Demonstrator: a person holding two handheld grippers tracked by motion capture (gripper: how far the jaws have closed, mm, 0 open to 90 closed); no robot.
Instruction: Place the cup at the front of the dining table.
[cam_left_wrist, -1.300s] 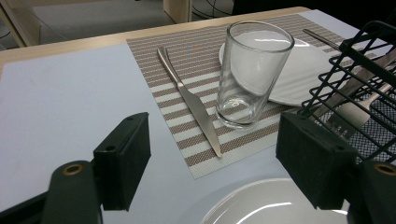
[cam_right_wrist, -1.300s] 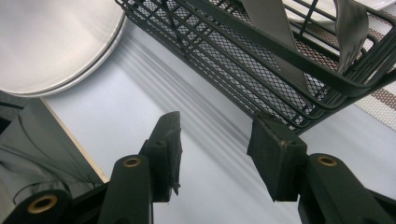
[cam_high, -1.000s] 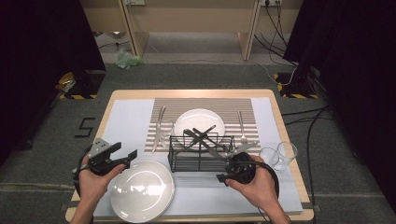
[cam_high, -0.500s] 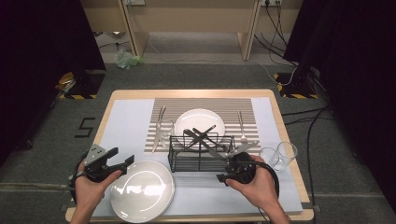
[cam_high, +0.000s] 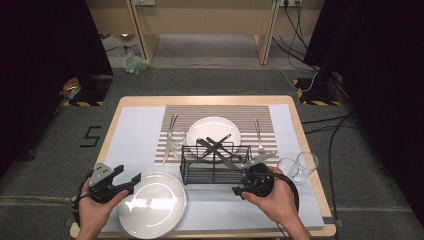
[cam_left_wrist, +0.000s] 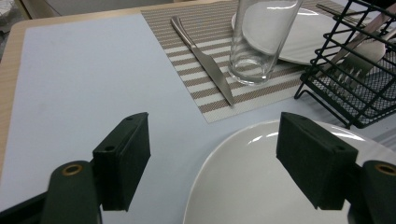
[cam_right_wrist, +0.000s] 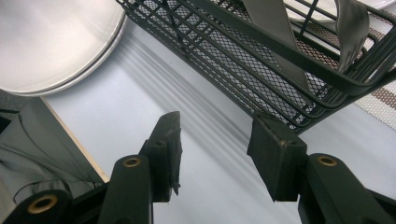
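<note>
Nearest the person, the large white plate lies flat on the pale blue mat at the near left of the table, and it is taken to be the item in hand. The left gripper is at the plate's left rim with its jaws spread wide and nothing between them; in the left gripper view one pad stands over the plate's surface and the other over bare mat, so the rim lies between them, not yet pinched. Judgement: the step in hand is the approach to grasp this plate. The next move calls for lowering the jaws so that one passes under the rim (a shallow, glossy edge, likely to slip) and then closing on it. The right gripper rests at the near right corner of the black wire basket, jaws apart and empty, not gripping the wire. The basket holds cutlery, laid crosswise. Beyond it a second white plate sits on the striped placemat, with a knife and an upright glass to its left. Two further glasses stand at the right of the basket.
</note>
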